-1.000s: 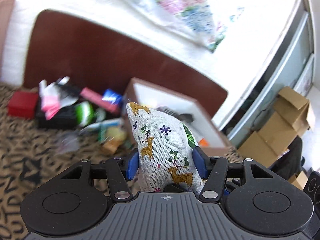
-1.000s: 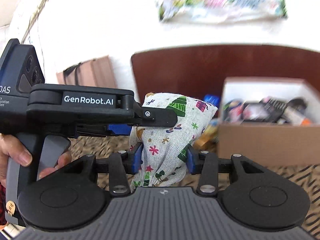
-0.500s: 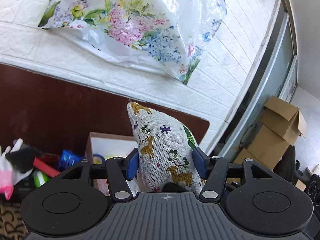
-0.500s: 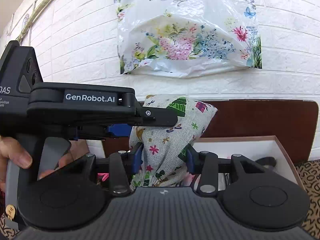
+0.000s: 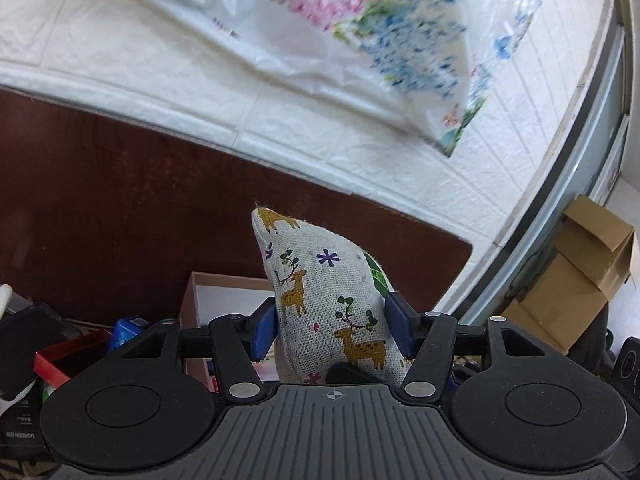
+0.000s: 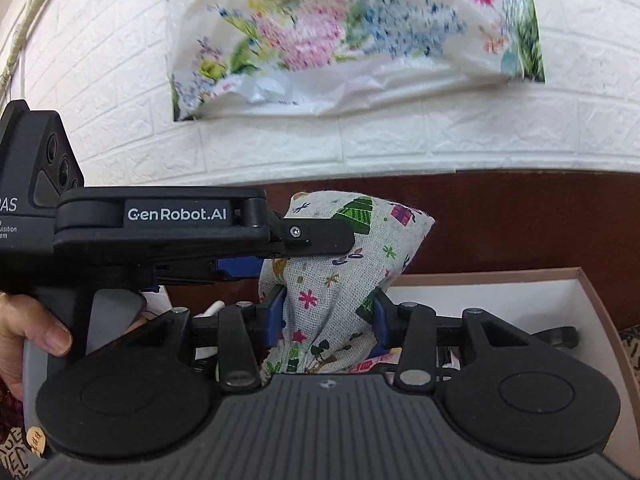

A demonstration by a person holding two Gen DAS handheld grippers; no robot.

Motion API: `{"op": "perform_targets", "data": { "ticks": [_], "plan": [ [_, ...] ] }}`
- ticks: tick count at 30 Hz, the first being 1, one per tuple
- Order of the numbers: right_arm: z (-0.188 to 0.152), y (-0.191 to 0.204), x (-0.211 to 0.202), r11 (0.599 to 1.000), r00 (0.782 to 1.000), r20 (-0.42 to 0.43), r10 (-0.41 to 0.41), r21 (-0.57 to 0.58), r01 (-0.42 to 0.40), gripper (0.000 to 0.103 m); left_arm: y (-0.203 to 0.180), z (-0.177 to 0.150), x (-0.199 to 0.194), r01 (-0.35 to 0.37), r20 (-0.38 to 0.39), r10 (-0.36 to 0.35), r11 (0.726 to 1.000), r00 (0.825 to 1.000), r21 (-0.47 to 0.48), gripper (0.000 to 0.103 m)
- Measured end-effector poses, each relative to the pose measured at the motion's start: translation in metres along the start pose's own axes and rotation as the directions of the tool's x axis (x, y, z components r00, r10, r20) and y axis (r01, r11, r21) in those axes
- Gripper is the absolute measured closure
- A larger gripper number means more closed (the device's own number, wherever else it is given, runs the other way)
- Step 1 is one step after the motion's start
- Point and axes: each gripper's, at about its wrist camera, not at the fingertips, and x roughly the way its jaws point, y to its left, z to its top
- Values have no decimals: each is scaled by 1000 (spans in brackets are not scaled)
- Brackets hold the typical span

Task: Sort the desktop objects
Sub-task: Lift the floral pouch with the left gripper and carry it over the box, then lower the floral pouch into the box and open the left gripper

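Both grippers are shut on one printed cloth pouch. In the left wrist view the left gripper (image 5: pixel 332 332) clamps the pouch (image 5: pixel 320 296), whose deer-print corner points up. In the right wrist view the right gripper (image 6: pixel 328 316) clamps the pouch (image 6: pixel 344 264) lower down, and the left gripper's black body (image 6: pixel 160 228) reaches in from the left and grips its upper part. The pouch hangs in the air over a brown cardboard box (image 6: pixel 520 292) with a white inside. The box's near corner (image 5: pixel 208 292) shows behind the left fingers.
A pile of small items, with a red box (image 5: pixel 68 356) and a black phone (image 5: pixel 28 340), lies at the lower left. A dark brown headboard (image 5: pixel 120 208) stands behind. A floral plastic bag (image 6: pixel 352 36) hangs on the white brick wall. Cardboard cartons (image 5: pixel 572 272) are stacked at right.
Both grippers, holding the pouch, tilted up from the table one second ago; since half a second ago they dipped slightly, so the floral bag sits higher in view.
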Motion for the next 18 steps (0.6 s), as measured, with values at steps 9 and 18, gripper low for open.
{"op": "perform_targets", "data": {
  "ticks": [9,18],
  "plan": [
    [-18,-33,50,999,993,-116,-7,31,11,55,30,-17,45,-31,-88,28,999,996,-31,40],
    [-23,-38,75,989,972,-190,136,-26,-143,53,39,-19,60,-79,-103,78,997,992,-6,21]
  ]
}}
